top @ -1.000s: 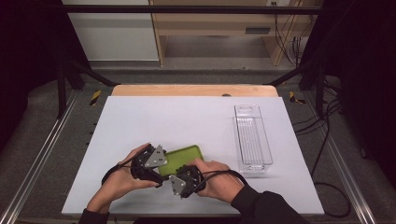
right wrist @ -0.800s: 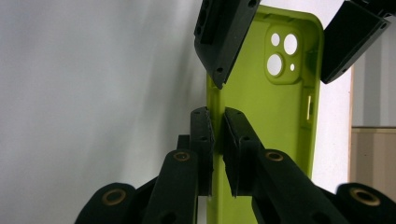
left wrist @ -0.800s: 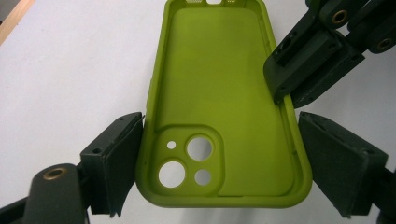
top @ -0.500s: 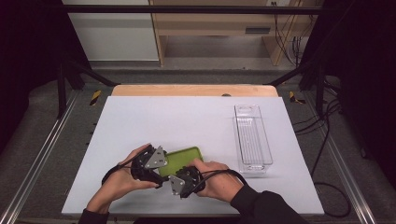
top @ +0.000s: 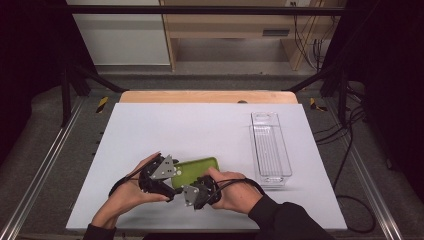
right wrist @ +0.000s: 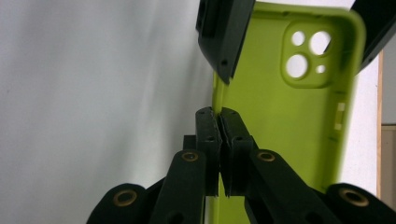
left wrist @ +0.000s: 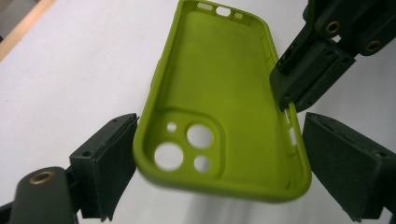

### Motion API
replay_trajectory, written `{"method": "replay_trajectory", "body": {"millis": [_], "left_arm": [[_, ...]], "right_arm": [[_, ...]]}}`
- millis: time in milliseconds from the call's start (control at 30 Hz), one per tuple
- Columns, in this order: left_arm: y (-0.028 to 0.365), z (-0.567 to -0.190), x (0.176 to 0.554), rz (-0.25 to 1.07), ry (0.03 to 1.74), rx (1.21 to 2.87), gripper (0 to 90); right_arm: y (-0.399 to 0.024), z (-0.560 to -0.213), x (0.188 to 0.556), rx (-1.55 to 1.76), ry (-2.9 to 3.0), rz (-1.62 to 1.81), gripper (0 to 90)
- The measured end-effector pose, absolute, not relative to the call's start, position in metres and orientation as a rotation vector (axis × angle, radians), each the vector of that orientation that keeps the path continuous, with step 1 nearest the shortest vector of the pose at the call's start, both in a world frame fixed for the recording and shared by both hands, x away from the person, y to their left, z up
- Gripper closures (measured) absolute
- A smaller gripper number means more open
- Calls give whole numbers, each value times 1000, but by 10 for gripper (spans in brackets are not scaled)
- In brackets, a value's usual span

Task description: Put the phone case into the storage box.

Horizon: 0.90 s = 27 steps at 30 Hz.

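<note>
Green phone case (top: 196, 170) sits lower centre of the high view, right gripper (right wrist: 219, 122) pinched shut on its side wall while left gripper (left wrist: 215, 163) straddles the camera end, jaws just widening and seemingly not pressing, so the thin edge pinch may slip and drop it onto the table (top: 200, 125).

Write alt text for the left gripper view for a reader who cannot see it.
A lime-green phone case, hollow side up with camera holes nearest, sits between the left tool's open jaws above a white table. The right tool pinches its side wall.
</note>
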<state>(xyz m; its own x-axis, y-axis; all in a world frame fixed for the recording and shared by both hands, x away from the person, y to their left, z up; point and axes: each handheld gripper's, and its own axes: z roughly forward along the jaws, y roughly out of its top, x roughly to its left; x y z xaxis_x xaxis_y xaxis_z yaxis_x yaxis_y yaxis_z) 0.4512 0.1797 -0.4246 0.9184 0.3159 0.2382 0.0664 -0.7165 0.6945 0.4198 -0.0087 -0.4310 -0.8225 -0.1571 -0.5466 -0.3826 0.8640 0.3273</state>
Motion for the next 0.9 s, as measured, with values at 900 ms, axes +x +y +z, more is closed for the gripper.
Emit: {"method": "replay_trajectory", "body": {"millis": [900], "left_arm": [[243, -427, 476, 513, 687, 1906, 67]], "right_arm": [[-43, -409, 478, 0, 2476, 708, 875]]}}
